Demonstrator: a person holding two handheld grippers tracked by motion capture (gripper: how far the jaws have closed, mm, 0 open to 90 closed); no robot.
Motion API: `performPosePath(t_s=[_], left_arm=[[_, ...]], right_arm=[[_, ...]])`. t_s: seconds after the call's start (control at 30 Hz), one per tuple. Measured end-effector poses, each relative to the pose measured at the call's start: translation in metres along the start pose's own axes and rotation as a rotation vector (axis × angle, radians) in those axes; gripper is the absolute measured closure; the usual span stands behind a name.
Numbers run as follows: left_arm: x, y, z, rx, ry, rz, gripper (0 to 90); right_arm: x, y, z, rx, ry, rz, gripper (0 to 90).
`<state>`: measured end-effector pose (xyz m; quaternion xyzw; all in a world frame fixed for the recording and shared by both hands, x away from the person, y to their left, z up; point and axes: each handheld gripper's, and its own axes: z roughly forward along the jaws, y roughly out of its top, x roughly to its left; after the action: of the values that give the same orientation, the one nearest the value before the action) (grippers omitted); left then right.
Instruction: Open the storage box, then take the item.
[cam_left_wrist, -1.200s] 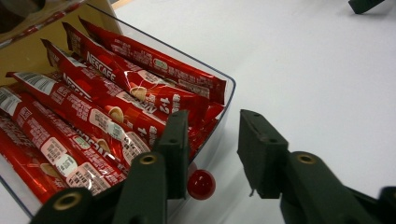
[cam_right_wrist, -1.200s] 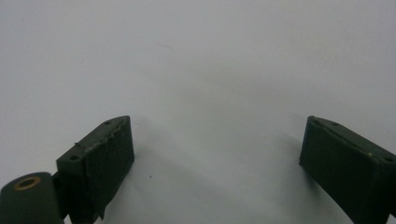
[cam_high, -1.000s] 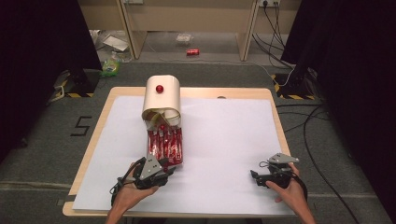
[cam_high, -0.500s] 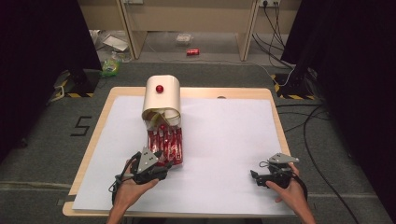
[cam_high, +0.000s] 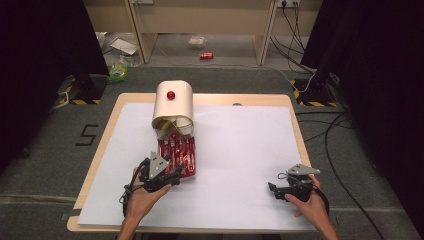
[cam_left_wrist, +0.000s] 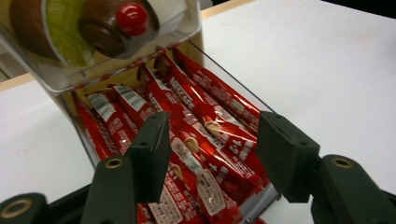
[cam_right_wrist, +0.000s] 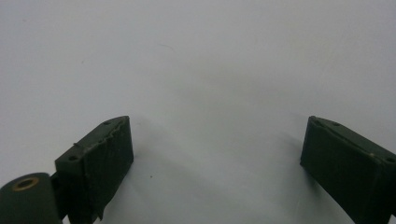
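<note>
A cream dispenser (cam_high: 172, 102) with a red knob (cam_high: 171, 94) stands at the table's back left. A clear tray (cam_left_wrist: 232, 80) juts from its foot toward me, packed with several red stick packets (cam_high: 177, 152) (cam_left_wrist: 196, 112). My left gripper (cam_high: 175, 178) (cam_left_wrist: 215, 126) hovers at the tray's near end. Its jaws have just been opening and now stand open over the packets, the pads pressing on nothing. At the front right, my right gripper (cam_high: 272, 189) (cam_right_wrist: 219, 126) rests low over the white sheet, open, with nothing between its fingers.
A white sheet (cam_high: 240, 145) covers the wooden table (cam_high: 112, 122), whose edges show all round. A red can (cam_high: 206, 55) and litter lie on the floor beyond the table. Cables (cam_high: 330, 135) run along the floor at the right.
The left gripper's jaws stand wider apart than a second ago, and the hand has shifted slightly by the tray's end. The right hand and the tray have not moved.
</note>
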<state>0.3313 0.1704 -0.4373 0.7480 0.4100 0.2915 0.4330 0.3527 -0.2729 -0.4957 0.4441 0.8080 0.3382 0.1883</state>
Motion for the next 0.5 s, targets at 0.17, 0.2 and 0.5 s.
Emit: performPosePath(t_s=[0.17, 0.2, 0.5], left_arm=[[0.004, 0.001, 0.004, 0.003, 0.031, -0.019, 43.9], [0.005, 0.001, 0.005, 0.006, 0.034, -0.023, 43.8], [0.012, -0.001, 0.014, 0.018, 0.054, -0.044, 41.7]], right_arm=[[0.0, 0.0, 0.0, 0.001, 0.0, 0.0, 9.6], [0.0, 0.0, 0.0, 0.001, 0.0, 0.0, 9.6], [0.0, 0.0, 0.0, 0.003, 0.0, 0.005, 9.6]])
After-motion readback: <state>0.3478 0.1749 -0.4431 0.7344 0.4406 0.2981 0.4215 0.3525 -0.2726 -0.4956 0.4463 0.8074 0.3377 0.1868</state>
